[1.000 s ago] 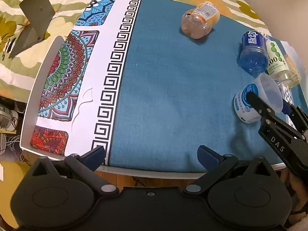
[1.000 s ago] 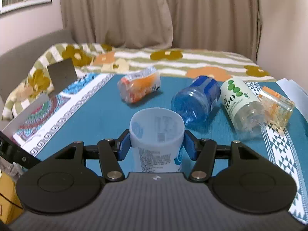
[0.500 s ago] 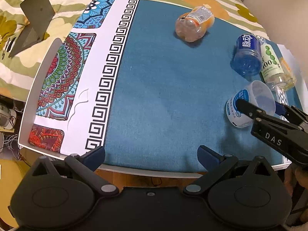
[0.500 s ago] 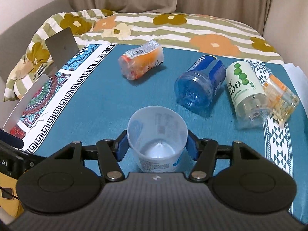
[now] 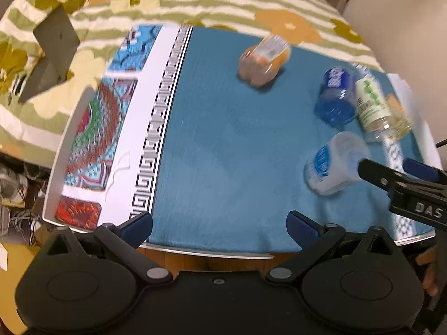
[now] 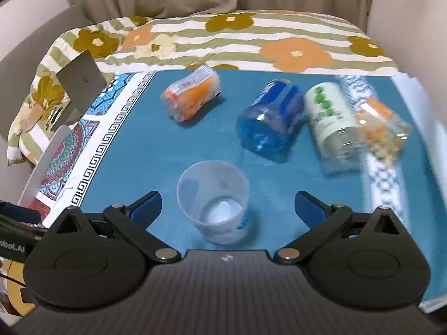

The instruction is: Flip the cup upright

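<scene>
Now your cup (image 6: 213,201) stands upright on the blue cloth (image 6: 173,150).
Your right gripper (image 6: 227,205) is spread wide around it, released; your left gripper (image 5: 219,223) is released too.

We see the cup (image 6: 213,201) upright on the tablecloth (image 6: 167,150), between the right gripper (image 6: 227,205) fingers; bottles (image 6: 269,121) lie at 1 o'clock.

1. The cup (image 6: 213,202) is thin, frosted translucent plastic with a smooth wall.
2. The blue bottle (image 6: 269,121) is clear, glossy plastic that catches highlights.
3. The tablecloth (image 6: 173,150) is matt woven cloth, and the bedspread (image 6: 223,36) is soft matt fabric.
4. The right gripper (image 6: 227,205) is matt black plastic, with dull metal pivot pins and blue pads (image 6: 146,206).
5. The tabletop (image 5: 206,252) shows a smooth pale edge.
</scene>
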